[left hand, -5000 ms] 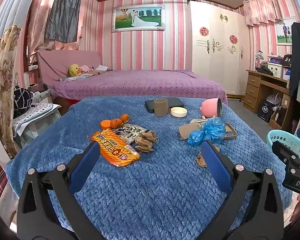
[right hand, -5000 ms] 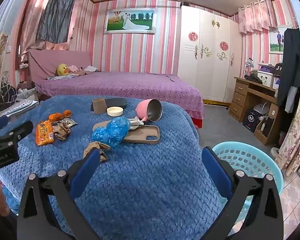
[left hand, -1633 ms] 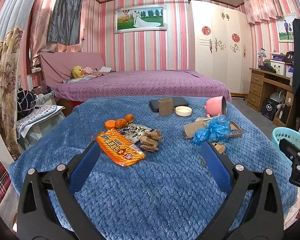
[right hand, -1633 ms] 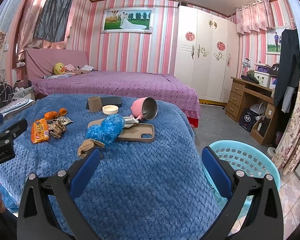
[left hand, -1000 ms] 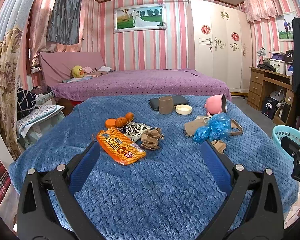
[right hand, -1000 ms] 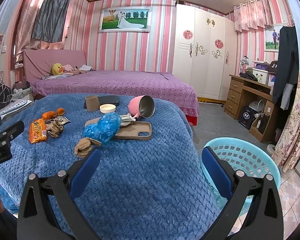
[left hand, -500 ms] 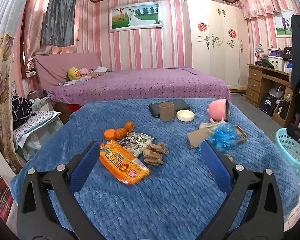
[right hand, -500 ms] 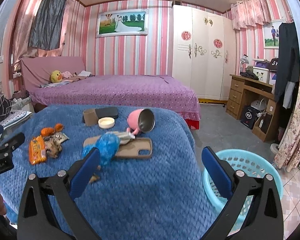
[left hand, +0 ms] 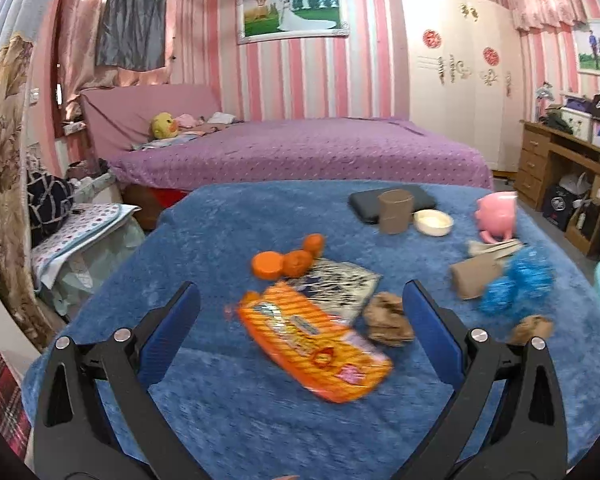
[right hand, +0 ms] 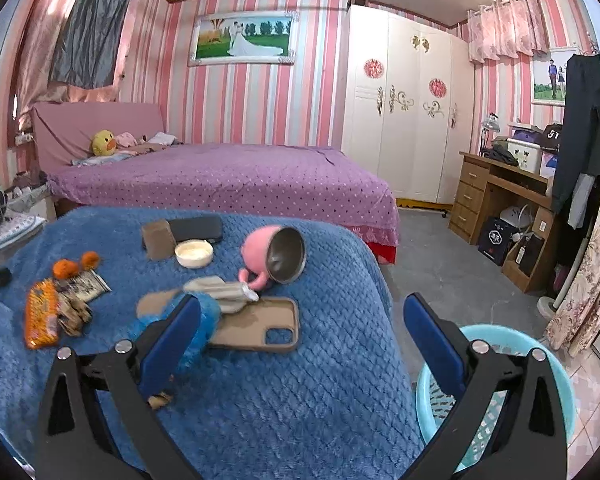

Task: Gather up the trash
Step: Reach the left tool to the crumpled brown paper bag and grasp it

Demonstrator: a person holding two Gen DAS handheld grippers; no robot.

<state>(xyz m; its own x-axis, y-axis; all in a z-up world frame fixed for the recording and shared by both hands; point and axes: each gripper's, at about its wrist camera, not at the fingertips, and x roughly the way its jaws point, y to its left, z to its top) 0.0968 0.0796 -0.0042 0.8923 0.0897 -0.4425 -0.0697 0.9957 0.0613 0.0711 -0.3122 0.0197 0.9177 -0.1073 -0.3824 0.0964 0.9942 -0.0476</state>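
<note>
Left gripper [left hand: 300,336]: jaws spread, above the orange packet [left hand: 314,352].
Right gripper [right hand: 302,344]: jaws spread, empty, between blue bag [right hand: 204,320] and basket [right hand: 560,364].

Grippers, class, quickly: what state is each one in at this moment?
Left tool: open, holding nothing, above the orange snack packet.
Right tool: open, holding nothing, over the blue blanket.

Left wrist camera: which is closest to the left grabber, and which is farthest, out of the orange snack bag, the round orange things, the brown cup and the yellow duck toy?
From the left gripper:
1. orange snack bag, lying between the fingers.
2. round orange things, just behind the bag.
3. brown cup, further back, to the right.
4. yellow duck toy, on the purple bed, far left.
</note>
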